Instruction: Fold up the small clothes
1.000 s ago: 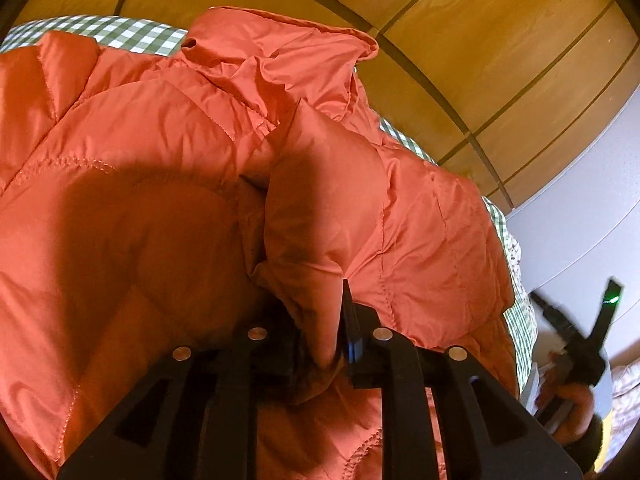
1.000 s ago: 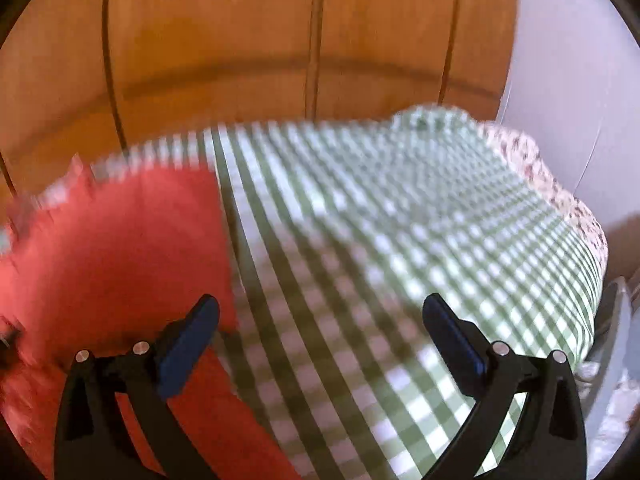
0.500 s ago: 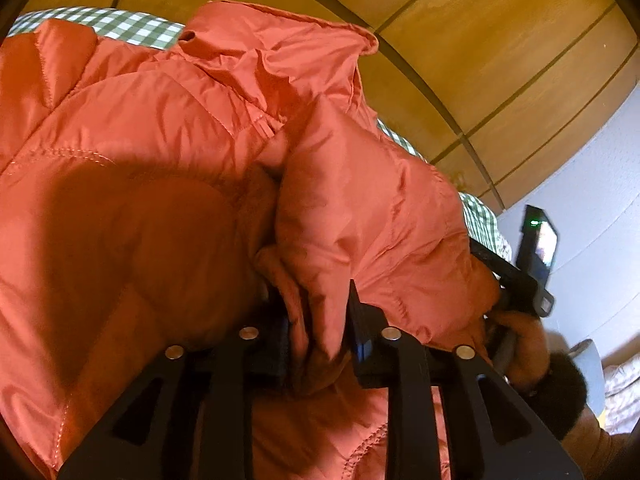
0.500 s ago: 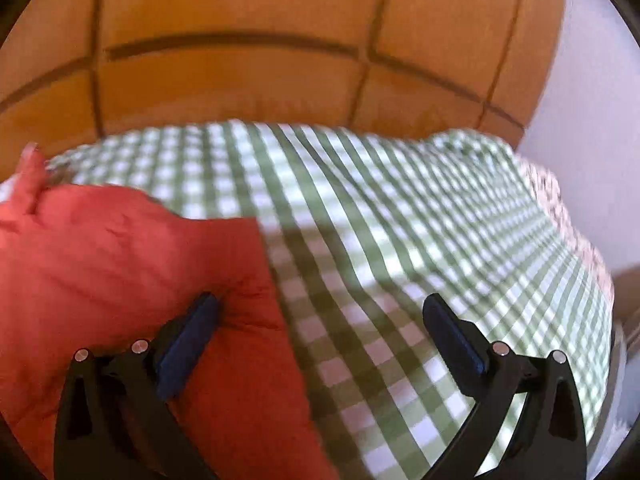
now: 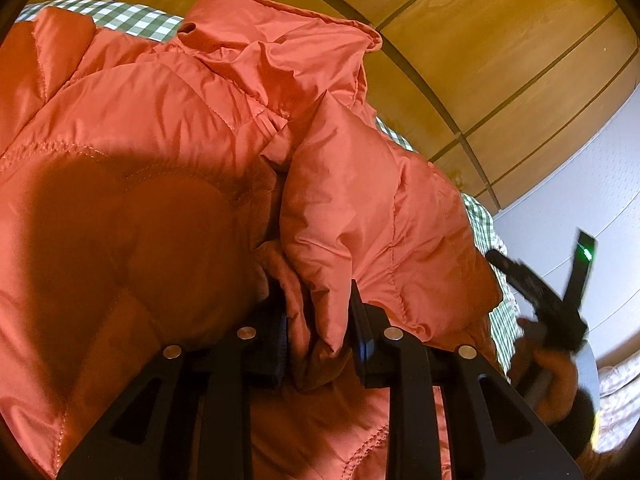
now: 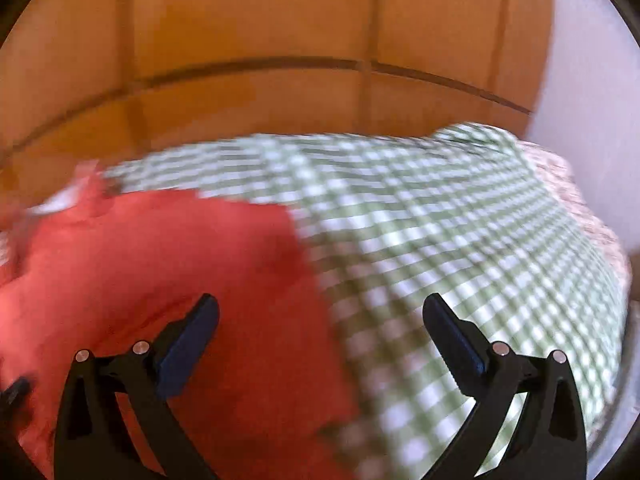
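Note:
An orange quilted puffer jacket [image 5: 168,128] lies spread on a green-and-white checked cloth [image 5: 132,24]. My left gripper [image 5: 320,320] is shut on a bunched fold of the jacket, and a puffy flap [image 5: 360,208] stands up between its fingers. In the right wrist view the jacket [image 6: 180,280] covers the left half, blurred. My right gripper [image 6: 320,332] is open and empty above the jacket's right edge, where it meets the checked cloth [image 6: 460,232]. The right gripper and the hand holding it also show in the left wrist view [image 5: 548,308].
A wooden panelled wall [image 6: 280,40] rises behind the checked surface. A pale wall [image 5: 580,184] stands at the right. A floral fabric [image 6: 592,216] lies along the far right edge of the checked cloth.
The left gripper keeps its hold on the jacket fold, now lifted a little. The right gripper, still open, has swung about over the jacket's right edge; its view is motion-blurred.

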Demonstrator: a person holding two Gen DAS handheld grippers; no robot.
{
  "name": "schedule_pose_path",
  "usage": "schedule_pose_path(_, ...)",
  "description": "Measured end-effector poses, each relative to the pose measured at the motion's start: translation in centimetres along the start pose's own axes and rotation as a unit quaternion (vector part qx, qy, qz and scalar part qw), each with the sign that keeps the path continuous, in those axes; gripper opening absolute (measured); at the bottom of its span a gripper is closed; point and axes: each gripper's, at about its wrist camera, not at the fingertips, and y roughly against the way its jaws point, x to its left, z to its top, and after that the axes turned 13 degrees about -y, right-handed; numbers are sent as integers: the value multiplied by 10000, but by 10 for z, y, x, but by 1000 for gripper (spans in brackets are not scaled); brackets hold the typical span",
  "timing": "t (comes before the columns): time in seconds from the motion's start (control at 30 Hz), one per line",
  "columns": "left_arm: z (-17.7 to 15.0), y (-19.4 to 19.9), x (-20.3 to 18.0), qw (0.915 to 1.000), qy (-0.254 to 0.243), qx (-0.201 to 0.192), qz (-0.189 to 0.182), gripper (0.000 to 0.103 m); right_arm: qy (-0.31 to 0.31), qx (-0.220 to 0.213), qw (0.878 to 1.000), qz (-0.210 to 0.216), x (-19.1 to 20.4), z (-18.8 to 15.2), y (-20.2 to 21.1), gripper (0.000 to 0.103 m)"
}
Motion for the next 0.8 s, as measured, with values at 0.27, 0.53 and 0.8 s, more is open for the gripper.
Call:
schedule_pose_path(0.27,-1,36,-15,9994,-214,-256,4,85,497,496,9975,-4,24,-36,-28,101)
schedule_pose_path(0.53,-17,140,19,9874,592,-1264,750,91,353,537,9979,125,18,-35,-30,101)
schedule_pose_path(0.8,-77,277,110,9133,2292,-2428,2334,91,333,528,9980,141,18,-36,-29,101)
